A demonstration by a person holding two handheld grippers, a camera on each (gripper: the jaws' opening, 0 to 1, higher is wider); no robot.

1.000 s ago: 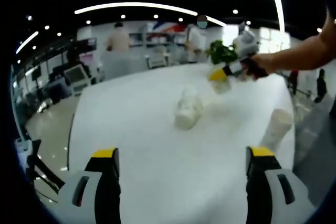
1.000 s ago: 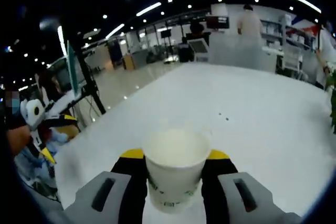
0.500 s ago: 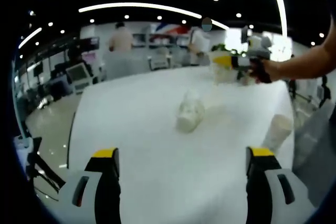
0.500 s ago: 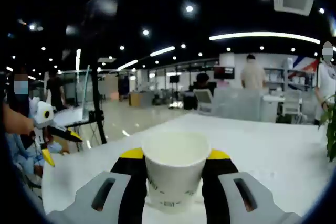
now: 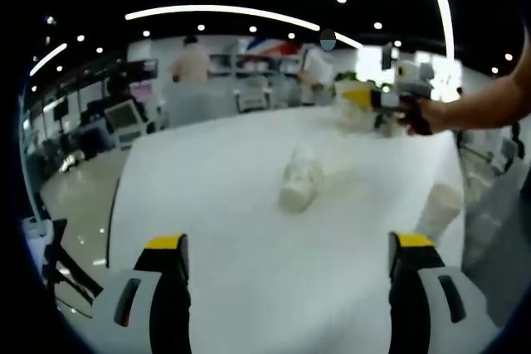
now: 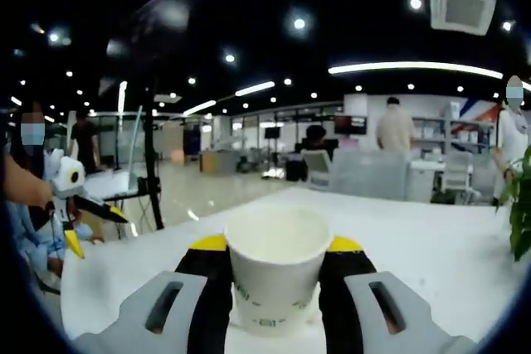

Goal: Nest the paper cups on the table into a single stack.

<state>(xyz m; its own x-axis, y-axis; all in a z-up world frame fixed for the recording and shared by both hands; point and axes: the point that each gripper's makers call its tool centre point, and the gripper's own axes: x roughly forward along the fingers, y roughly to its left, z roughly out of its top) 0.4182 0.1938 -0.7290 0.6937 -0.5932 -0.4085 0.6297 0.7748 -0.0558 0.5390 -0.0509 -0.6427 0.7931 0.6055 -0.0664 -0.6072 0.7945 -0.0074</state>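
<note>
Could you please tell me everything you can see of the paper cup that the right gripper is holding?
The paper cup is white, looks like thin coated paper, with a rolled rim, faint small print low on its wall and an empty, pale inside. It stands upright, mouth up, clamped between the yellow-tipped jaws of the right gripper, which press its sides. In the left gripper view the same cup shows held above the far side of the white table.

Open-plan office behind the white table: curved white ceiling light strip, square ceiling air vent, green leafy potted plant at table's far edge, black tripod stand on glossy floor, grey desk monitor.
</note>
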